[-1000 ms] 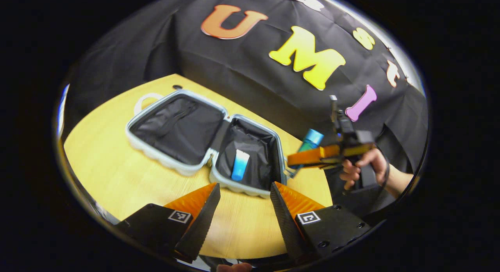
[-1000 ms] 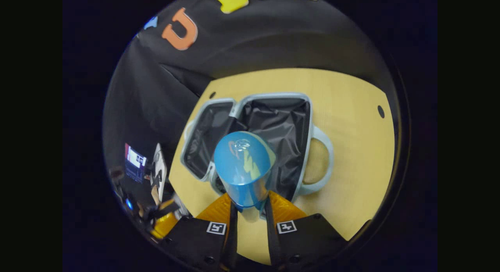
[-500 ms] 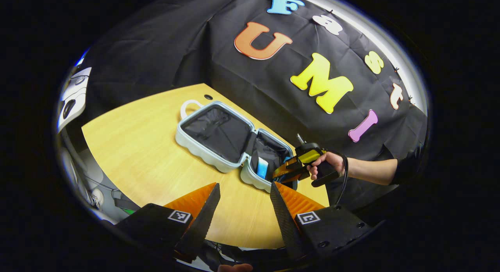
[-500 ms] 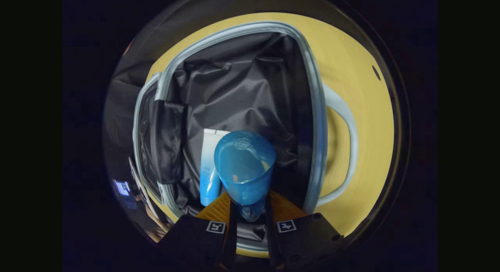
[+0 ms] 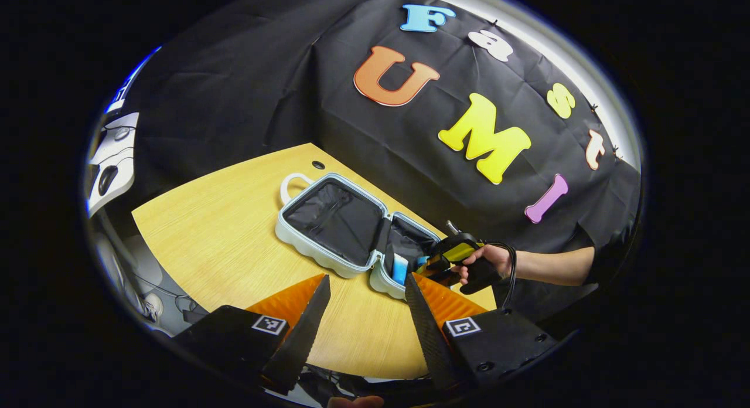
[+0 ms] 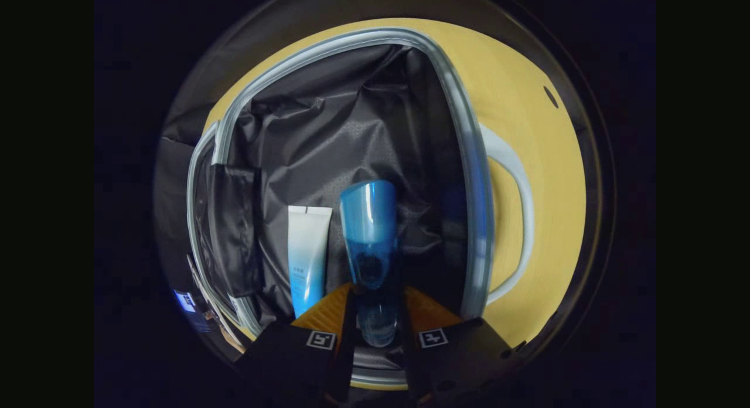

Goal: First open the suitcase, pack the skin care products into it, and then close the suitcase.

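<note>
Suitcase point(image 5: 343, 232): open flat on the bench point(image 5: 217, 226).
Blue bottle point(image 6: 369, 232): inside suitcase, beside white tube point(image 6: 307, 250).
Right gripper point(image 6: 375, 314): jaws narrow, holding the bottle.
Left gripper point(image 5: 366, 314): jaws wide, empty, short of the suitcase.
Remaining: release, close lid; nothing blocks it.

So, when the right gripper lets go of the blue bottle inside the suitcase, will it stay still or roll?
The translucent blue round bottle looks smooth and cylindrical, so it may roll a little. The soft black lining of the pale blue suitcase and the white-and-blue tube beside it would probably stop it. Its glossy surface may be slippery.
</note>
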`<state>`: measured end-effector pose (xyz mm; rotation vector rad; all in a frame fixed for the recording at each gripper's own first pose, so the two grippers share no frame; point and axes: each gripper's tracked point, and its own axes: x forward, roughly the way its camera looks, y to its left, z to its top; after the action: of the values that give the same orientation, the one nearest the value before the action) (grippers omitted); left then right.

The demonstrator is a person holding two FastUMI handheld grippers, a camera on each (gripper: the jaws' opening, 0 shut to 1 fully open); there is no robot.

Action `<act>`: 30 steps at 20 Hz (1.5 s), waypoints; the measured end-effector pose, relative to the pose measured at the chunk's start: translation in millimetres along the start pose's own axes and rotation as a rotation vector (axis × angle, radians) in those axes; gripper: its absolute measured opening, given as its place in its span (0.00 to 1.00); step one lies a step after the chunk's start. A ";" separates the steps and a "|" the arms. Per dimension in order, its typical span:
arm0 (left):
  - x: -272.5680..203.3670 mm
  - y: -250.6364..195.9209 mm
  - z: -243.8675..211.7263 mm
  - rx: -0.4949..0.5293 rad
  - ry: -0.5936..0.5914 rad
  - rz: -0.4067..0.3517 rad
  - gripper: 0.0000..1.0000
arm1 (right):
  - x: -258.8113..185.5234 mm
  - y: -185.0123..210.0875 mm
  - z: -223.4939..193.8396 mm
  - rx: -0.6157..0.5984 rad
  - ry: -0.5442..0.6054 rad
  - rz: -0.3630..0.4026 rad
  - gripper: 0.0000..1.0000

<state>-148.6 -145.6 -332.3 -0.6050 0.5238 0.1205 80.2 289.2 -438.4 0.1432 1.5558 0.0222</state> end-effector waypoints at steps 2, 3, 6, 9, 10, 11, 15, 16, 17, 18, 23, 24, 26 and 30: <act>2.4 3.7 4.2 0.003 0.000 0.008 0.83 | -2.5 1.1 -0.8 0.016 -0.011 0.011 0.34; 4.9 6.6 7.0 0.007 -0.003 0.010 0.83 | -6.2 1.7 -3.0 0.023 -0.012 0.022 0.34; 18.5 19.5 18.5 0.019 -0.012 0.014 0.83 | -23.4 2.4 -12.2 0.014 -0.043 0.054 0.43; 41.2 32.8 37.7 0.007 -0.039 -0.002 0.83 | -56.0 -2.3 -18.1 -0.093 -0.176 0.064 0.58; 50.1 38.1 46.0 0.000 -0.051 -0.014 0.83 | -69.5 -4.3 -20.3 -0.130 -0.236 0.073 0.59; 61.6 46.8 53.2 0.002 -0.063 -0.021 0.83 | -85.7 -9.0 -24.2 -0.171 -0.298 0.069 0.60; 113.3 91.7 91.0 -0.041 -0.094 -0.057 0.83 | -165.5 -16.4 -43.7 -0.356 -0.578 0.164 0.59; 129.9 106.5 98.6 -0.062 -0.094 -0.061 0.83 | -187.0 -20.6 -50.5 -0.397 -0.649 0.183 0.61; 150.2 125.5 101.4 -0.083 -0.079 -0.047 0.83 | -208.4 -25.3 -58.6 -0.433 -0.702 0.199 0.61; 170.6 143.4 102.6 -0.108 -0.062 -0.035 0.83 | -220.7 -30.9 -66.6 -0.451 -0.739 0.208 0.61; 248.4 199.8 96.6 -0.264 0.039 -0.017 0.84 | -252.4 -82.2 -83.5 -0.365 -0.821 0.166 0.61; 257.0 208.4 93.6 -0.274 0.054 -0.012 0.84 | -257.2 -94.3 -83.9 -0.334 -0.835 0.147 0.61; 273.3 215.7 94.2 -0.314 0.075 -0.018 0.83 | -260.1 -107.0 -85.4 -0.272 -0.850 0.130 0.61; 306.8 215.5 83.0 -0.319 0.125 0.015 0.93 | -262.0 -119.6 -91.2 -0.200 -0.852 0.120 0.61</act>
<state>96.8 65.6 -539.0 -0.9243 0.6357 0.1838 -24.2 150.3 -191.3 0.0706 0.6876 0.1867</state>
